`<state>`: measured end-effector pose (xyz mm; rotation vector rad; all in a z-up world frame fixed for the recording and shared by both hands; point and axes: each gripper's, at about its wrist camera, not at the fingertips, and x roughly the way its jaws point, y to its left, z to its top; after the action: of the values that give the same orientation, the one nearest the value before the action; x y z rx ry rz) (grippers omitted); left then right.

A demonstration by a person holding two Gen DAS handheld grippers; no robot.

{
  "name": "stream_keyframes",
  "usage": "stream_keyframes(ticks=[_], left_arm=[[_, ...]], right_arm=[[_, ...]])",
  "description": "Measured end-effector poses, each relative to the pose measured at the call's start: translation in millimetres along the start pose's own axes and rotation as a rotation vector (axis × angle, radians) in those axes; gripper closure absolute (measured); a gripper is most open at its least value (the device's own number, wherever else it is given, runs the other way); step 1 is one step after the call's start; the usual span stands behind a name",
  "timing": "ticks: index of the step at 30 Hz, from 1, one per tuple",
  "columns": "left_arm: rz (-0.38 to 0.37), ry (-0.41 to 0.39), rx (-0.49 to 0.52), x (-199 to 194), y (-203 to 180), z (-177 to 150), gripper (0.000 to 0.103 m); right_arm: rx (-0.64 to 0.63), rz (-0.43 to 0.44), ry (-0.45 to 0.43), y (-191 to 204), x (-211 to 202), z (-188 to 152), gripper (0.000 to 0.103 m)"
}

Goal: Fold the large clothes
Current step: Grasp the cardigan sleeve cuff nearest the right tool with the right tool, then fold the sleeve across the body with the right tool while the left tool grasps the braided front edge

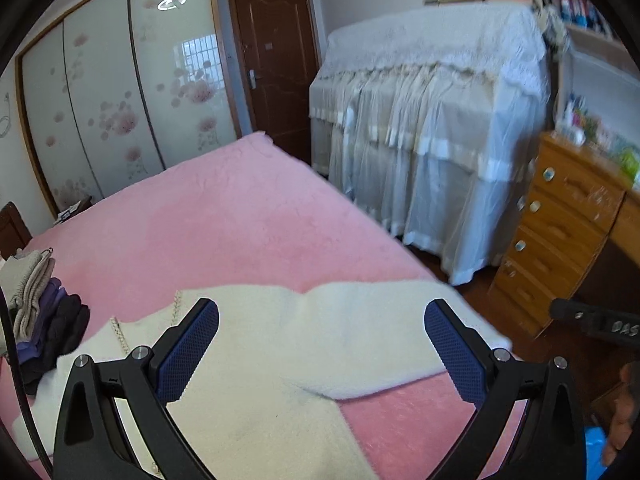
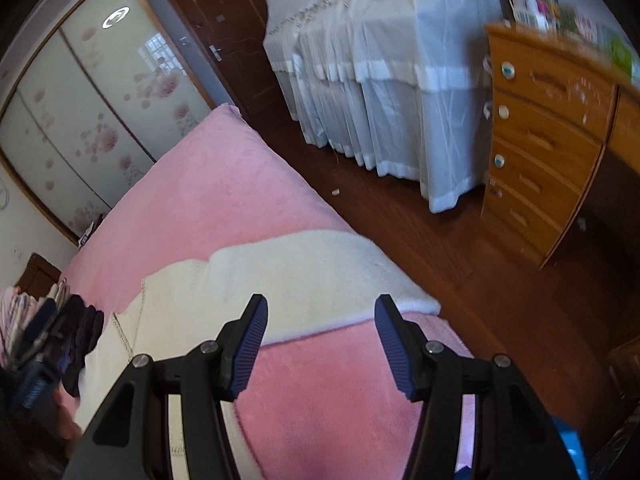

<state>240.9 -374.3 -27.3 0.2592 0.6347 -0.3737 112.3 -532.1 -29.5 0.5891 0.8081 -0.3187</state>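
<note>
A fluffy cream-white garment (image 1: 280, 344) lies spread on the pink bed (image 1: 224, 216), one sleeve reaching toward the bed's right edge. My left gripper (image 1: 321, 322) hovers above the garment with its blue pads wide apart and nothing between them. In the right wrist view the same garment (image 2: 296, 280) lies ahead, its sleeve end near the bed edge. My right gripper (image 2: 321, 312) hangs over the pink cover just short of the sleeve, jaws apart and empty. The other gripper's blue parts (image 2: 38, 360) show blurred at the left.
A pile of folded dark and beige clothes (image 1: 44, 312) sits on the bed's left side. Right of the bed are dark wooden floor (image 2: 460, 280), a wooden drawer chest (image 2: 540, 152) and furniture under a white lace cover (image 1: 432, 120). A sliding wardrobe (image 1: 120, 100) and brown door (image 1: 276, 64) stand behind.
</note>
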Motion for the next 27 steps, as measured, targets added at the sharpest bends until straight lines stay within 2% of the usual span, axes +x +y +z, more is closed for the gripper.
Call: stream_keyframes(ticks=[4, 6, 9, 13, 18, 20, 21, 22, 27], left_arm=[[0.033, 0.068, 0.033, 58.6, -24.8, -23.3, 0.001], [0.035, 0.097, 0.030, 80.3, -33.6, -31.0, 0.001], [0.024, 0.117, 0.015, 103.3, -42.6, -40.5, 0.001], [0.042, 0.138, 0.014, 122.0, -48.5, -52.9, 0.001], [0.016, 0.159, -0.033, 124.9, -39.5, -60.3, 0.001], [0.020, 0.157, -0.047, 120.8, -29.8, -61.9, 0.001], [0.023, 0.155, -0.054, 116.9, -23.4, -62.5, 0.001], [0.028, 0.150, -0.065, 112.0, -14.5, -63.3, 0.001], [0.067, 0.111, -0.168, 83.0, 47.9, -68.6, 0.001]], right_arm=[[0.153, 0.066, 0.095, -41.6, 53.9, -6.3, 0.047], [0.221, 0.070, 0.149, -58.7, 82.6, -13.0, 0.047], [0.327, 0.085, 0.217, -79.5, 121.6, -23.0, 0.047], [0.443, 0.113, 0.247, -96.7, 154.3, -29.4, 0.047], [0.545, 0.146, 0.185, -107.0, 175.8, -28.3, 0.045], [0.564, 0.137, 0.138, -106.2, 179.5, -27.2, 0.056], [0.537, 0.104, 0.120, -101.1, 178.9, -23.8, 0.086], [0.494, 0.085, 0.102, -94.2, 177.0, -19.2, 0.091], [0.170, 0.004, -0.135, -23.6, 128.9, 3.9, 0.092]])
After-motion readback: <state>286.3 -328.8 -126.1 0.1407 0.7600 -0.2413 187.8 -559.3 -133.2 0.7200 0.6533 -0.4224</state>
